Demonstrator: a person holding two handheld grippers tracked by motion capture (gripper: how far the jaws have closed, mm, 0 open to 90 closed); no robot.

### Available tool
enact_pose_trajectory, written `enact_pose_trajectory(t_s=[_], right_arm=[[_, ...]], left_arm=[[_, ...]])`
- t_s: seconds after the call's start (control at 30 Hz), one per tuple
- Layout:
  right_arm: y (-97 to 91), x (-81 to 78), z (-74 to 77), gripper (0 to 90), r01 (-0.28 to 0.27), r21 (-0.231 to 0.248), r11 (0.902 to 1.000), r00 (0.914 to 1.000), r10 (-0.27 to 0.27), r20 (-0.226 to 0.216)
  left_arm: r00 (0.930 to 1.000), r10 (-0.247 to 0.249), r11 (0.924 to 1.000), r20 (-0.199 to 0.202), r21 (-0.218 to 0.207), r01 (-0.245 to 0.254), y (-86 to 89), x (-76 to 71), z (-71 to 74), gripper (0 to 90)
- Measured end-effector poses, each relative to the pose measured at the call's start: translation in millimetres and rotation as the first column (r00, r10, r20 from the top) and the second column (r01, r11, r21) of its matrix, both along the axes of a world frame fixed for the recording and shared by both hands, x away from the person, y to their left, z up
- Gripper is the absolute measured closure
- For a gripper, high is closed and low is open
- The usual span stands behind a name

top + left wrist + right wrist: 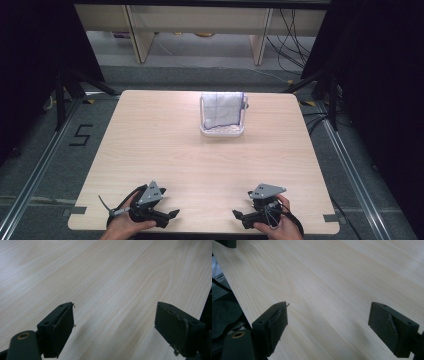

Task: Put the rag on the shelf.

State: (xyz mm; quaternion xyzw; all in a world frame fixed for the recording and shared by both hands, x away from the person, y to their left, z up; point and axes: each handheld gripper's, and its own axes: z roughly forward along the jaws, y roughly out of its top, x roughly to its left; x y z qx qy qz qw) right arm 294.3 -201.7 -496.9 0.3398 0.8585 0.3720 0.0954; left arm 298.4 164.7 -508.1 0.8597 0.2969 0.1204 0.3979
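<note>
Left gripper [115, 322]: two flat, matte black jaws stand wide apart with nothing between them, low over bare pale wood. The pad [175, 327] on one jaw is scuffed, with whitish chipped edges. Right gripper [328, 325]: its black jaws are likewise spread wide and empty, one pad [390, 326] cracked across its face.

Under both lies a light wooden table [165, 150] with fine, wavy grain, smooth and matte, rounded at the corners. From the high view, the left gripper [172, 213] and right gripper [236, 214] rest at the near edge, pointing toward each other, each topped by a grey three-cornered plate.

Well apart, toward the far middle of the table, a small white plastic basket [222, 132] stands. A white cloth with thin dark grid lines [222, 109] is draped in it, soft and folded
</note>
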Motion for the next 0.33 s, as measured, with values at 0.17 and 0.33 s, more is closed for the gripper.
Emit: enact_pose_trajectory(t_s=[0.17, 0.33], right_arm=[[0.3, 0.8, 0.6, 16.7, -0.013, 0.002, 0.9999, 0.9999, 0.013, -0.011], [1.0, 0.1, 0.8, 16.7, -0.001, -0.001, 1.0, 0.9999, 0.001, -0.014]], left_arm=[[1.0, 0.001, 1.0, 0.001, -0.004, -0.001, 0.3, 0.8, -0.2, 15.5], [0.9999, 0.013, 0.9998, -0.003, -0.018, -0.013, -0.6, 1.3, -1.0, 15.5]])
